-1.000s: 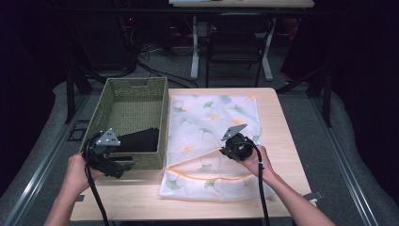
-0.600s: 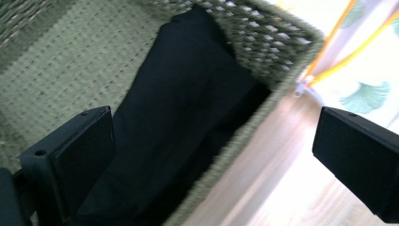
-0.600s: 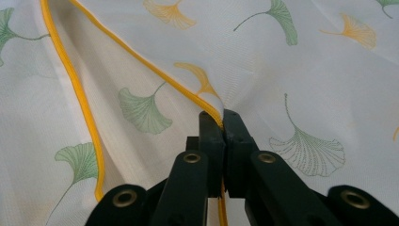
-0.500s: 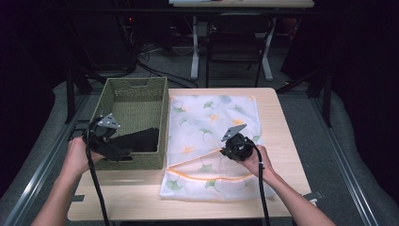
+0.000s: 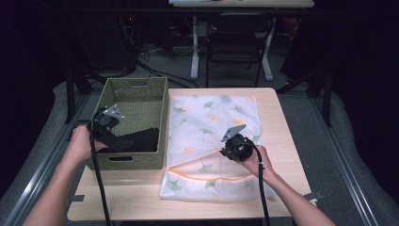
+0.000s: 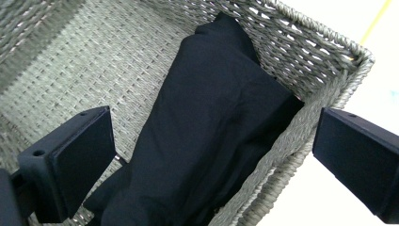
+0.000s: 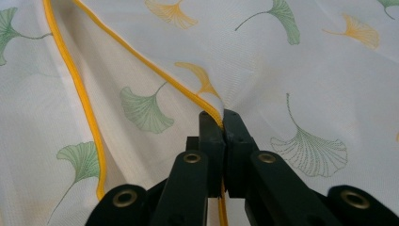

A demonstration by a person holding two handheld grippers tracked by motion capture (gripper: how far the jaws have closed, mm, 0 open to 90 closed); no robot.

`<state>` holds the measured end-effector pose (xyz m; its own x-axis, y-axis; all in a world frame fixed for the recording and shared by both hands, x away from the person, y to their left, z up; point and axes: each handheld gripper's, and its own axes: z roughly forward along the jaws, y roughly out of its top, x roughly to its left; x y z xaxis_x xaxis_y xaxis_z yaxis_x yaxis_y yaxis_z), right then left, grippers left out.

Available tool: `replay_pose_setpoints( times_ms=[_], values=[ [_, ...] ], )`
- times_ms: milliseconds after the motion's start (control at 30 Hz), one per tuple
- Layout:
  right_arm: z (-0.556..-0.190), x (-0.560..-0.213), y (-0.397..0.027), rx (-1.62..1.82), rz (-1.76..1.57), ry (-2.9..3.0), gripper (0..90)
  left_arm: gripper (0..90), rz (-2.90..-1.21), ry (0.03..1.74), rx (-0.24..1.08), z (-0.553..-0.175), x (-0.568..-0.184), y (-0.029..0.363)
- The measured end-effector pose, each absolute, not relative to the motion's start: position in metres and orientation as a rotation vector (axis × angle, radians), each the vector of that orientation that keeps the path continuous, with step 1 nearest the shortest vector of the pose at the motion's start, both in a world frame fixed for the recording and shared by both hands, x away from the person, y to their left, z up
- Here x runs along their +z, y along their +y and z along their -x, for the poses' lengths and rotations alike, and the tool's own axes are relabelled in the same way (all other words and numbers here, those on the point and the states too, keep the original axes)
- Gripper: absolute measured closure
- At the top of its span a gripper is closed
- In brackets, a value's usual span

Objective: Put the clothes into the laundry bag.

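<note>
Our right gripper [image 7: 222,123] has its fingers [image 7: 210,136] pressed together on the yellow-trimmed edge [image 7: 155,70] of the mesh laundry bag [image 7: 291,70], pinching the fabric so that it puckers up into a small peak right at the tips. From that pinch the trim runs away along the lifted upper lip of the bag's opening, while a second yellow line marks the lower lip lying flat. In the high view the bag [image 5: 211,117], white with green and orange ginkgo leaves, lies spread across the middle of the bench [image 5: 277,113], and our right gripper [image 5: 225,151] sits over its near half.

Our left gripper [image 6: 211,155] has its fingers [image 6: 84,160] spread wide, touching nothing. Between them, farther off, we see a black garment [image 6: 211,122] lying in a woven basket [image 6: 324,42], bunched against the basket's wall near a corner. In the high view the basket [image 5: 136,92] stands on the bench just beside the bag, and our left gripper [image 5: 123,143] hangs above the basket's near end, over the dark cloth.
</note>
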<state>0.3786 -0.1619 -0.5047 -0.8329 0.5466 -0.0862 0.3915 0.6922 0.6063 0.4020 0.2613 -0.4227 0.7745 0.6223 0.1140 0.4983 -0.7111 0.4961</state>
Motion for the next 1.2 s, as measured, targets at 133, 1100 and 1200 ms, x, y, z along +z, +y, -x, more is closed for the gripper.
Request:
replay_pose_setpoints(
  times_ms=[133, 1100, 1200],
  values=[
    [-0.379, -0.505, -0.162, 0.858, -0.746, 2.646, 88.4, 0.0, -2.572, 0.84, 0.37, -0.41, -0.423, 0.26],
    [-0.377, -0.507, -0.16, 0.84, -0.736, 2.657, 88.4, 0.0, -2.693, 0.832, 0.195, -0.457, -0.479, 0.261],
    [-0.376, -0.507, -0.16, 0.839, -0.739, 2.658, 88.4, 0.1, -2.694, 0.843, 0.155, -0.462, -0.485, 0.262]
  ],
)
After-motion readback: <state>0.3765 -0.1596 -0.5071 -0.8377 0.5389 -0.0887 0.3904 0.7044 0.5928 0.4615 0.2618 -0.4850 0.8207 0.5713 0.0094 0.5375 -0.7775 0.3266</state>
